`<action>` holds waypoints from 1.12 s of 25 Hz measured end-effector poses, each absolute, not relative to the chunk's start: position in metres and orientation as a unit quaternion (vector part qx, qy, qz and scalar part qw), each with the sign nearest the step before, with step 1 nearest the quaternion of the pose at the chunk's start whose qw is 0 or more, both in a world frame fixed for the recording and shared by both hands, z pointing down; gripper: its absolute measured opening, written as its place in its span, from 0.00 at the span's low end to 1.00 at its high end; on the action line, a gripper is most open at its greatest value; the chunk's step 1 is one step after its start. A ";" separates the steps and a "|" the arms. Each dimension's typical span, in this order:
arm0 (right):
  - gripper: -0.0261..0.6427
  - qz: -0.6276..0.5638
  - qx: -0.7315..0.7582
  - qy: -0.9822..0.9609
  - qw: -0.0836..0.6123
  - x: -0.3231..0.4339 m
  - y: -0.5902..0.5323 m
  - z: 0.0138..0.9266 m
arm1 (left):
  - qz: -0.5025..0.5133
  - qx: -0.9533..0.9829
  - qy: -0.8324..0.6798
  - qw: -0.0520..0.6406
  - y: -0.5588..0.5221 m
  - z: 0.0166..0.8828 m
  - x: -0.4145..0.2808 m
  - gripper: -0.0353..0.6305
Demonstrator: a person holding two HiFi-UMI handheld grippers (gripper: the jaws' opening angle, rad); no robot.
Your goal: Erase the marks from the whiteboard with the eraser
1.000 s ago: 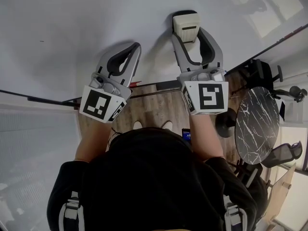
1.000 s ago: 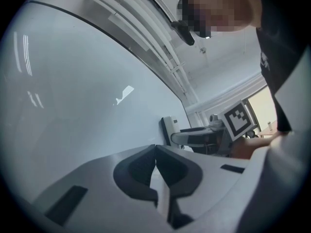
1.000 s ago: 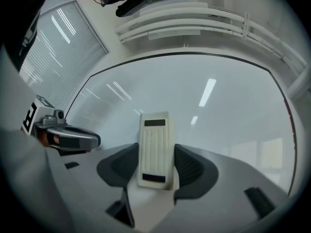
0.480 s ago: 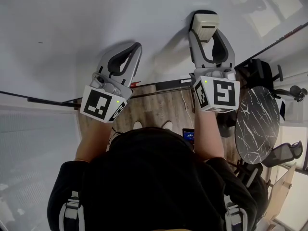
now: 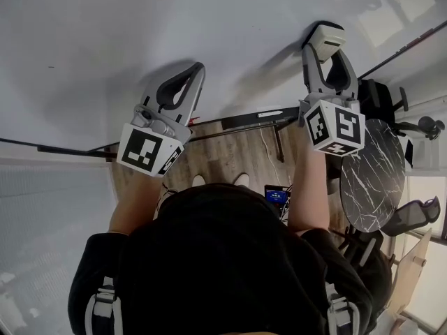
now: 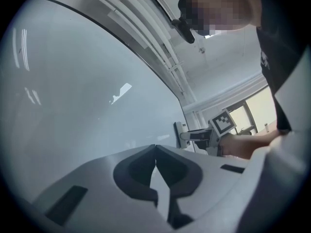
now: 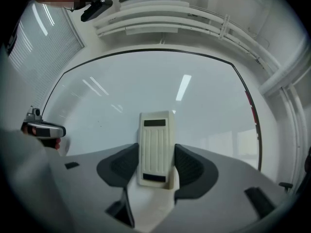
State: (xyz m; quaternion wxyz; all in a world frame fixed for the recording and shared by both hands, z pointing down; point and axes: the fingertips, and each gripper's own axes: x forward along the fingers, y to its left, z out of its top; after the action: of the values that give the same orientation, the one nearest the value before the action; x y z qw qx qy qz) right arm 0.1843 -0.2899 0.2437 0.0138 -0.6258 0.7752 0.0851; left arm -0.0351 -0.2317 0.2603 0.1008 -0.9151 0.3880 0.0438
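One eraser (image 7: 155,147) – a cream rectangular block with a ribbed plastic back and two dark slots – sits clamped upright between the dark, textured pads of the right gripper (image 7: 156,168). Its face lies flat against the glossy white whiteboard (image 5: 140,33), close to the board's thin dark frame on the right. The left gripper (image 6: 155,152) is pinched together on nothing, its two curved black pads meeting at the tips just off the board. Both grippers are smooth grey plastic, and each carries one cube with black-and-white square markers. Below are plank flooring (image 5: 230,152) and one round, dark table (image 5: 374,180) veined like marble.
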 end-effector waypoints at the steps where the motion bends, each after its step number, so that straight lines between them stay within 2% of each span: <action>1: 0.38 0.080 -0.630 0.773 0.013 0.190 -0.289 0.246 | 0.043 -0.916 0.386 0.100 -0.231 0.261 -0.034 0.06; 10: 0.39 0.064 -0.625 0.777 0.028 0.217 -0.267 0.263 | 0.035 -0.924 0.367 0.098 -0.229 0.268 -0.010 0.06; 21: 0.39 0.046 -0.556 0.829 0.049 0.196 -0.238 0.282 | 0.027 -0.937 0.339 0.082 -0.230 0.287 0.013 0.06; 28: 0.39 0.024 -0.520 0.853 0.029 0.187 -0.210 0.324 | 0.016 -0.947 0.315 0.062 -0.223 0.317 0.026 0.06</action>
State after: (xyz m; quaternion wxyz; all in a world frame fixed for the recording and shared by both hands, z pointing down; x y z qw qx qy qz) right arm 0.1874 -0.2105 0.3239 0.0291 -0.5201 0.8532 0.0244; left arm 0.0258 -0.2230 0.3172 0.0619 -0.9470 0.3149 0.0158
